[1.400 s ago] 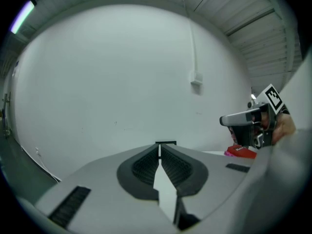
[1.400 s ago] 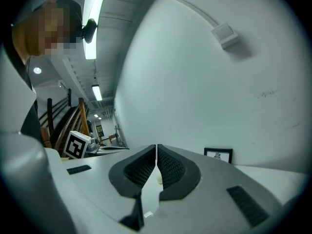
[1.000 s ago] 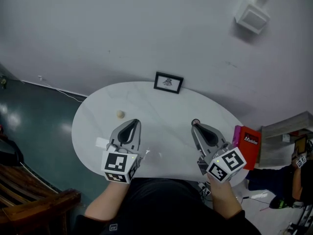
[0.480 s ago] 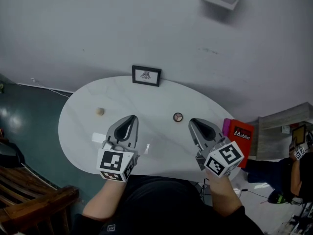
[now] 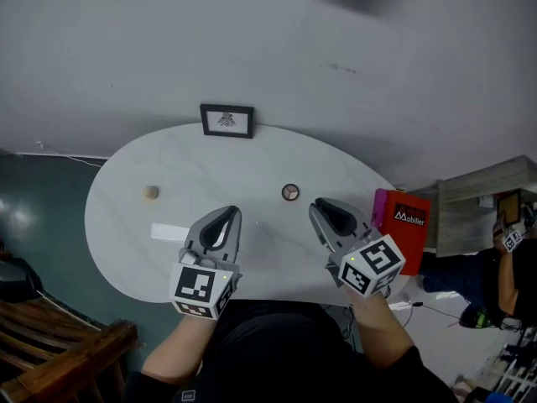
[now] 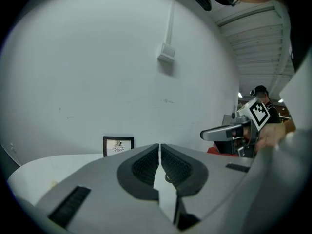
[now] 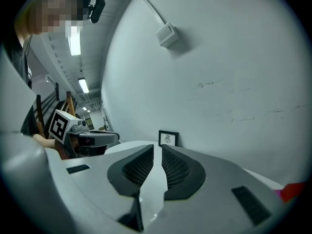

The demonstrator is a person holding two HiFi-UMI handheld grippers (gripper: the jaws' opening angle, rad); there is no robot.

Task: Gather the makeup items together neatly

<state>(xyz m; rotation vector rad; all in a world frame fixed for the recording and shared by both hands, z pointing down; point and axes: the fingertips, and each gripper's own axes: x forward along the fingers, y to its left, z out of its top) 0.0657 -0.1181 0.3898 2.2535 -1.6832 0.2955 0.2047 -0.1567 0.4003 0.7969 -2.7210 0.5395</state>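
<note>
Oval white table (image 5: 193,170) carries a small round case (image 5: 290,192).

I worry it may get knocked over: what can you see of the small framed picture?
The framed picture is small and rectangular, wider than tall, with a thin black frame around a white sheet bearing a small dark drawing. It stands upright at the far edge of the white table, by the grey wall. No other thing touches it.

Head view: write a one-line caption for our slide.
Shut, empty left gripper and right gripper over a white table with a framed picture, round item and beige ball.
</note>
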